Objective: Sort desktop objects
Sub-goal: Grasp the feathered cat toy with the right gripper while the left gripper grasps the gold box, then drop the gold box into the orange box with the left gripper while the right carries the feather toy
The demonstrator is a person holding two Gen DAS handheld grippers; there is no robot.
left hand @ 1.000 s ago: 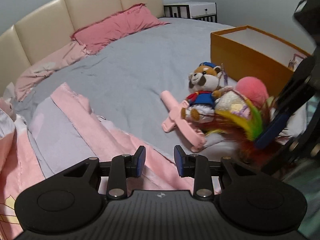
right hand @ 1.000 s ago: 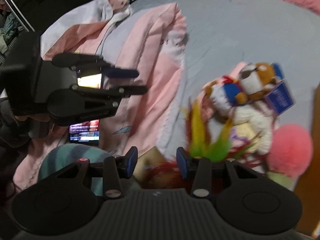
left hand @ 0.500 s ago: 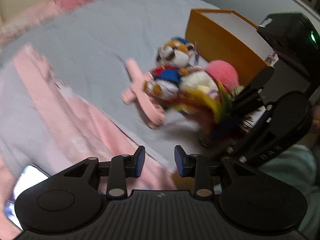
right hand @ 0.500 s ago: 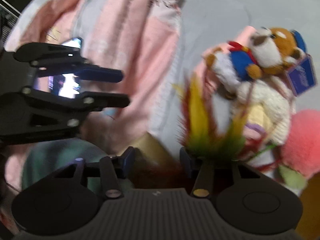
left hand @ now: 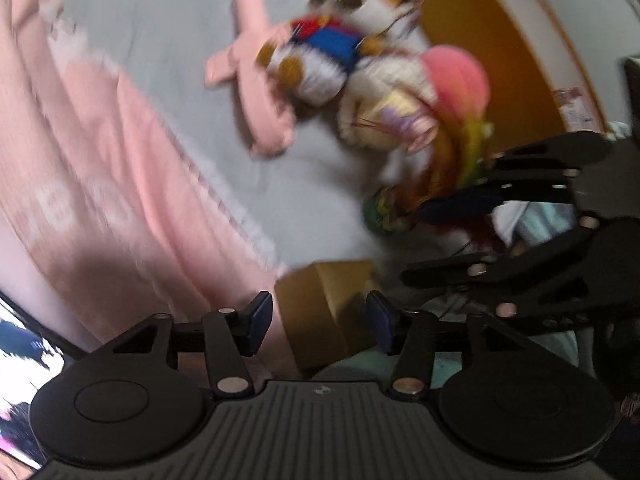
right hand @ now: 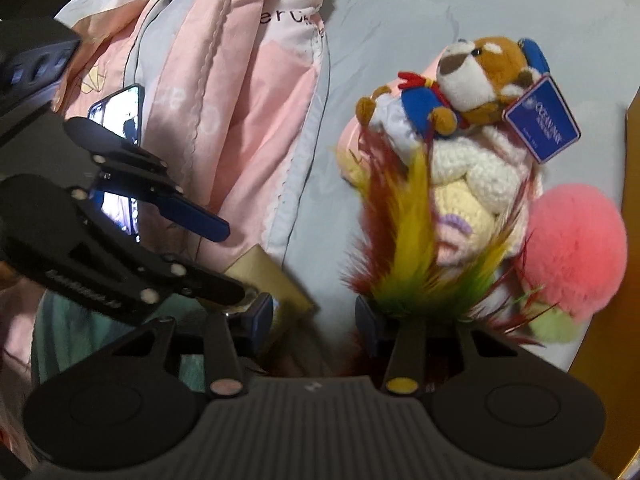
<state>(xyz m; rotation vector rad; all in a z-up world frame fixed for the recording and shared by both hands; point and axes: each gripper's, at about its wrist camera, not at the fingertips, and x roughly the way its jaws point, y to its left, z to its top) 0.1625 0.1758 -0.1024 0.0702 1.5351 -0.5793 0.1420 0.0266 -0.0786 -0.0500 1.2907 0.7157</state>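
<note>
Opening: left gripper [left hand: 316, 322] jaws widening over small brown box [left hand: 320, 304].
Right gripper [right hand: 314, 314]: open, feather toy [right hand: 416, 248] beside finger, unheld.

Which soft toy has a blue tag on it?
The brown and white animal plush in the blue jacket. A blue card tag hangs by its head; the knitted cream doll and pink pompom show none.

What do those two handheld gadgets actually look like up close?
Both are matte black plastic. The left gripper and the right gripper each have a ribbed central body flanked by two round discs, with slim linkage bars fastened by silver rivets. Each of the jaws ends in a dark blue pad. One rivet on the right gripper looks yellow. Seen from the side, the fingers are long and flat. No cables show.
</note>
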